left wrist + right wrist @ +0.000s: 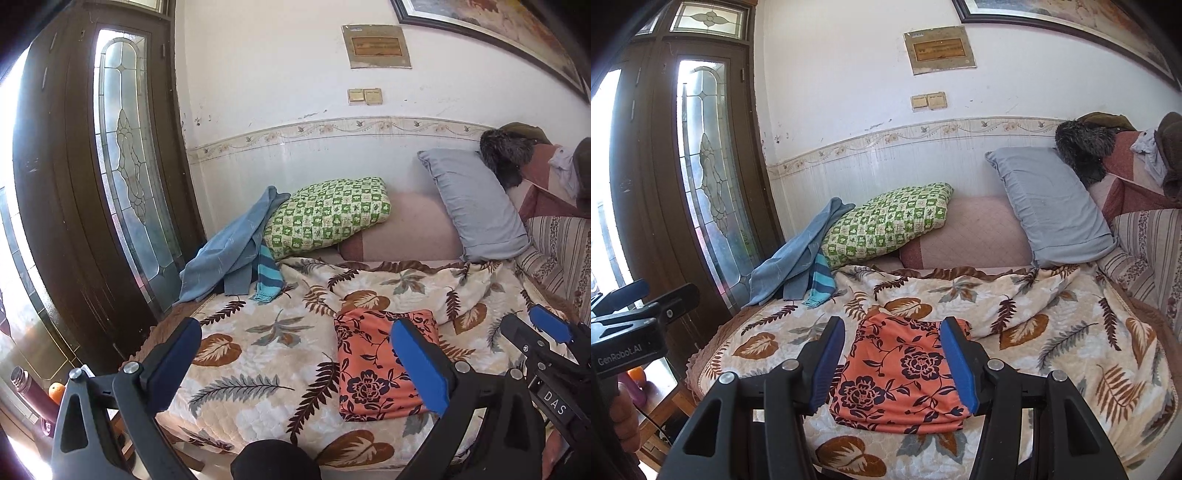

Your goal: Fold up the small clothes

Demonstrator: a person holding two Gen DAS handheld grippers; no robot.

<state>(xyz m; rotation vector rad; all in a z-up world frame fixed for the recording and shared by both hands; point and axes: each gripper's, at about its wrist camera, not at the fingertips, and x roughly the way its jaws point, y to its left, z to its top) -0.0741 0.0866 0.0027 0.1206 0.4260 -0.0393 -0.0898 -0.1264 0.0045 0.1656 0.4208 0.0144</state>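
A folded orange garment with dark flowers (373,365) lies flat on the leaf-print blanket (258,354); it also shows in the right wrist view (901,373). My left gripper (295,365) is open and empty, held above the blanket just left of the garment. My right gripper (892,365) is open and empty, its jaws spread to either side of the garment and above it. The right gripper also shows at the right edge of the left wrist view (546,332). A heap of blue clothes (229,251) with a striped blue piece (267,277) lies at the bed's far left.
A green checked pillow (328,214), a grey pillow (472,206) and a pink bolster (406,229) line the wall. A dark wooden glass door (92,184) stands left. Piled clothes and a furry item (506,155) sit at the far right.
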